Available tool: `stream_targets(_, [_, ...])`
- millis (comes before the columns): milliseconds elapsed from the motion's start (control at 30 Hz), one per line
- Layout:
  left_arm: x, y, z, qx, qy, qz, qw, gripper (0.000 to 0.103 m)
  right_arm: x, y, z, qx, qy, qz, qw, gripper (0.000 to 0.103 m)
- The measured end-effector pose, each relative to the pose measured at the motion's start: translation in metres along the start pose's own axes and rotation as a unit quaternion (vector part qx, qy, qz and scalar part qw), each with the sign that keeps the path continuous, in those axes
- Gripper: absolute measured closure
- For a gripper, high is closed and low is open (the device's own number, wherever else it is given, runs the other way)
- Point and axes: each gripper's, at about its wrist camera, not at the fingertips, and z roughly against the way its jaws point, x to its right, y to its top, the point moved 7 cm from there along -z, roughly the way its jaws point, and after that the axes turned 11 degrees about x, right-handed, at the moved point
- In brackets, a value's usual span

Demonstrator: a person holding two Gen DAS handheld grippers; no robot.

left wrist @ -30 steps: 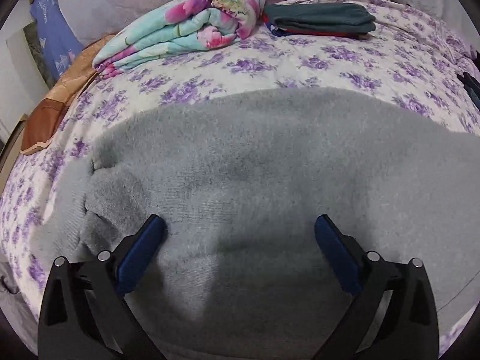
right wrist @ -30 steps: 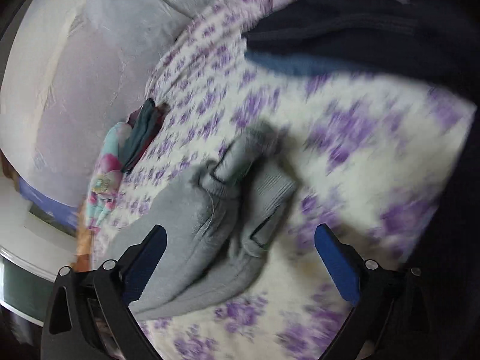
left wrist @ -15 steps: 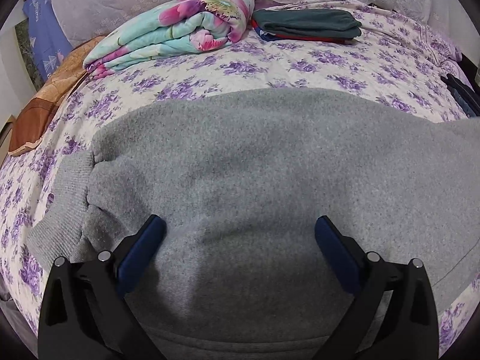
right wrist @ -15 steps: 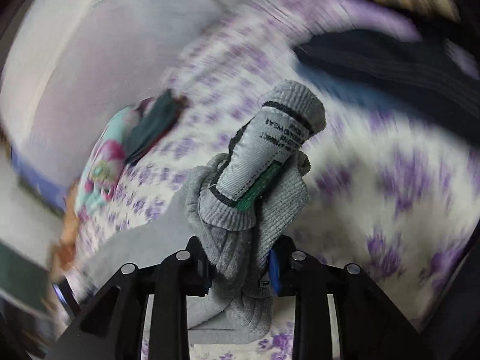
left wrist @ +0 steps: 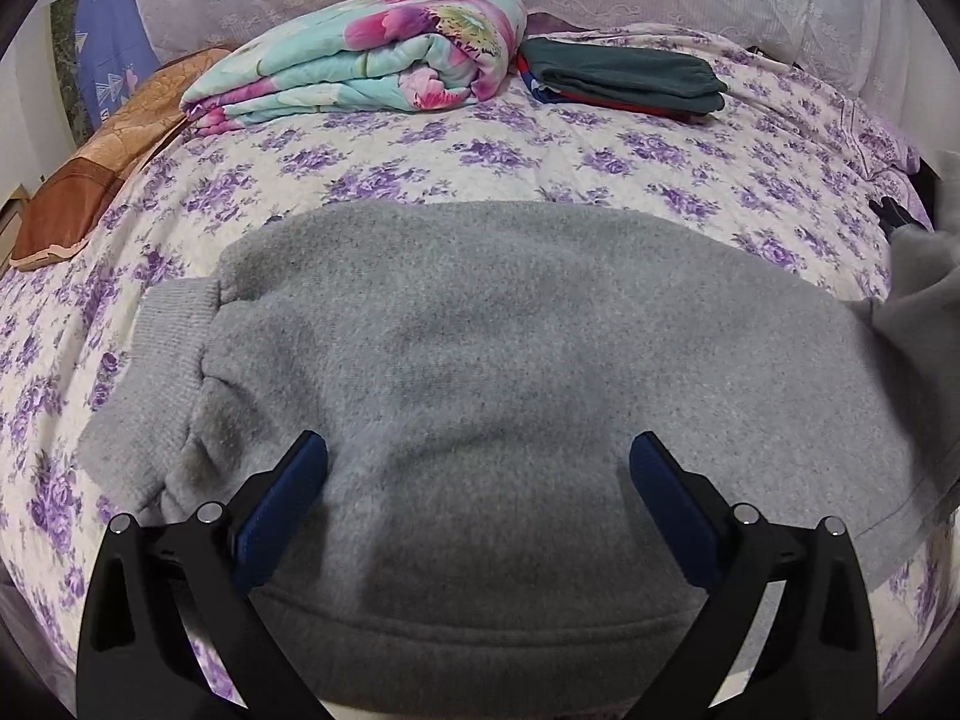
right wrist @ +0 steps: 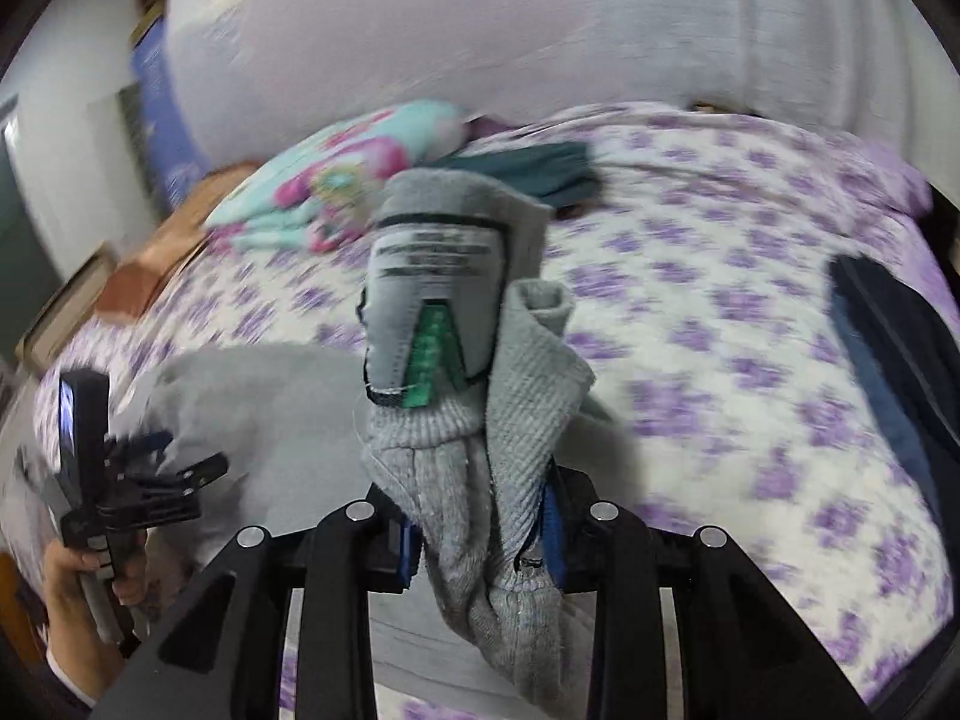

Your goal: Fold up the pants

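The right gripper (right wrist: 480, 540) is clamped on the bunched ribbed cuffs (right wrist: 522, 414) of the grey pants (left wrist: 510, 372); a second ago its jaws stood wide above those cuffs as they lay on the bed, and they have just been closing, with the knit now pinched between the blue pads. The cuffs are seen raised in front of the right wrist camera, a sewn-in label (right wrist: 435, 276) turned outward, where earlier they rested flat on the floral bedsheet (left wrist: 456, 162). At the right edge of the left wrist view a lifted fold of grey cloth has appeared that was absent before. The left gripper (left wrist: 480, 504) is held wide open over the waist end, nothing between its fingers, as it was a second ago; whether its pads touch the cloth cannot be told. The body of the pants is spread flat across the bed in front of a folded floral quilt (left wrist: 360, 60) and a dark folded garment (left wrist: 624, 75). The leg end is judged to be in transit toward the waist, so the lengthwise fold is begun but not yet laid
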Motion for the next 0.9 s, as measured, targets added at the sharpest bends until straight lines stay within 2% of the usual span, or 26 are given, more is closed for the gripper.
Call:
stream_targets(67, [0.0, 0.001, 0.004, 0.002, 0.009, 0.002, 1.0, 0.004, -0.026, -0.012, -0.026, -0.016, 0.0, 0.025, 1.0, 0.065])
stream_targets(133, [-0.001, 0.001, 0.008, 0.004, 0.009, 0.008, 0.9999, 0.004, -0.049, -0.031, -0.048, -0.044, -0.001, 0.058, 0.997, 0.056])
stream_targets(167, [-0.001, 0.001, 0.01, 0.003, 0.01, 0.01, 0.9999, 0.004, -0.066, -0.049, -0.065, -0.083, 0.015, 0.084, 0.993, 0.041])
stream_targets(200, [-0.003, 0.001, 0.011, 0.002, 0.013, 0.013, 0.9998, 0.004, -0.074, -0.059, -0.071, -0.105, 0.045, 0.088, 0.99, 0.012])
stream_targets(233, [-0.005, 0.002, 0.013, 0.002, 0.015, 0.016, 0.9998, 0.004, -0.089, -0.071, -0.074, -0.133, 0.102, 0.087, 0.982, 0.003])
stream_targets(333, [-0.01, 0.005, 0.016, 0.004, 0.014, 0.026, 0.9996, 0.004, -0.095, -0.069, -0.062, -0.121, 0.125, 0.113, 0.978, 0.003])
stream_targets(400, [-0.01, 0.01, 0.018, 0.005, 0.012, 0.032, 0.9994, 0.004, -0.082, -0.059, -0.046, -0.116, 0.169, 0.073, 0.976, 0.004])
stream_targets(467, [-0.006, 0.016, 0.018, 0.006, 0.019, 0.028, 0.9994, 0.004, -0.059, -0.045, -0.031, -0.097, 0.19, 0.037, 0.976, 0.005])
stream_targets(500, [-0.001, 0.019, 0.018, 0.009, 0.018, 0.022, 0.9996, 0.004, -0.045, -0.036, -0.023, -0.08, 0.185, 0.026, 0.979, 0.01])
stream_targets(533, [0.004, 0.023, 0.017, 0.011, 0.015, 0.015, 0.9997, 0.004, -0.024, -0.024, -0.015, -0.053, 0.16, 0.02, 0.986, 0.013])
stream_targets(567, [0.011, 0.026, 0.017, 0.014, 0.011, 0.009, 0.9998, 0.004, -0.006, -0.016, -0.011, -0.032, 0.133, 0.018, 0.99, 0.02])
stream_targets(600, [0.018, 0.03, 0.018, 0.017, 0.007, 0.002, 0.9998, 0.004, 0.011, -0.008, -0.009, -0.016, 0.107, 0.012, 0.994, 0.034])
stream_targets(633, [0.03, 0.036, 0.019, 0.025, 0.0, -0.007, 0.9997, 0.004, 0.031, -0.005, -0.01, -0.011, 0.076, 0.0, 0.997, 0.044])
stream_targets(667, [0.041, 0.041, 0.021, 0.033, -0.008, -0.016, 0.9993, 0.004, 0.045, -0.004, -0.015, -0.018, 0.048, -0.005, 0.999, 0.063])
stream_targets(700, [0.057, 0.047, 0.023, 0.042, -0.018, -0.029, 0.9985, 0.004, 0.059, -0.004, -0.023, -0.024, 0.025, -0.009, 0.999, 0.068])
stream_targets(767, [0.079, 0.052, 0.027, 0.054, -0.034, -0.049, 0.9968, 0.004, 0.082, -0.004, -0.042, -0.034, -0.019, -0.018, 0.999, 0.066])
stream_targets(800, [0.091, 0.053, 0.028, 0.059, -0.043, -0.06, 0.9955, 0.004, 0.088, -0.006, -0.054, -0.048, -0.022, -0.025, 0.998, 0.064])
stream_targets(833, [0.104, 0.054, 0.03, 0.063, -0.055, -0.072, 0.9939, 0.004, 0.087, -0.012, -0.067, -0.08, 0.002, -0.032, 0.996, 0.062])
stream_targets(900, [0.122, 0.052, 0.031, 0.064, -0.071, -0.09, 0.9914, 0.004, 0.079, -0.019, -0.076, -0.094, 0.041, -0.029, 0.994, 0.049])
